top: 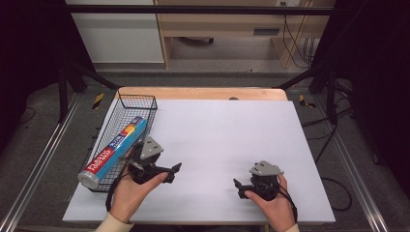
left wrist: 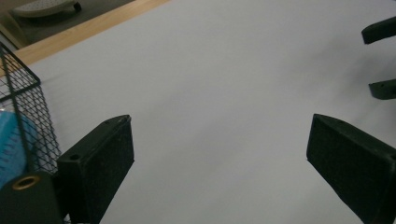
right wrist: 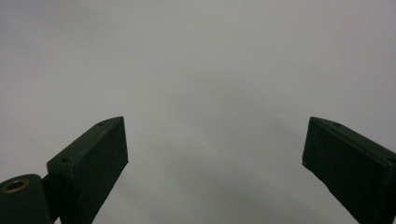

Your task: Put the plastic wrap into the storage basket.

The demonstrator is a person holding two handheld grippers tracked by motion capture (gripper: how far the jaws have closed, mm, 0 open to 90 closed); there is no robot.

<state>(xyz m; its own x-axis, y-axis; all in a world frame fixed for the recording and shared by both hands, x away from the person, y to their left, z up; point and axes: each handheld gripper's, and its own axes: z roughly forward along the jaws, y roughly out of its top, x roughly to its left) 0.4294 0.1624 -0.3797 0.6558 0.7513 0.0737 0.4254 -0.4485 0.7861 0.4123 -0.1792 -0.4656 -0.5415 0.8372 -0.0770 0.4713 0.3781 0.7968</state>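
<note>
Near edge: left tongs (top: 177, 172) and right tongs (top: 237, 188), each in a hand low over the white-covered bench (top: 227, 130), jaws spread wide with nothing between them. They point toward each other, well apart.

Just beside the left tongs, at the bench's left side: black wire basket (top: 126, 133). A blue boxed roll of plastic food wrap (top: 113, 151) lies slanted in it, its near end sticking out past the basket's front rim.

Judgement: roll is light, stiff, smooth cardboard, apt to slip or dent. Best gripped across its width, near the middle.

Blue food-wrap box (top: 114, 145) with red end band, black wire basket (top: 137, 102), white table sheet (top: 222, 135)
</note>
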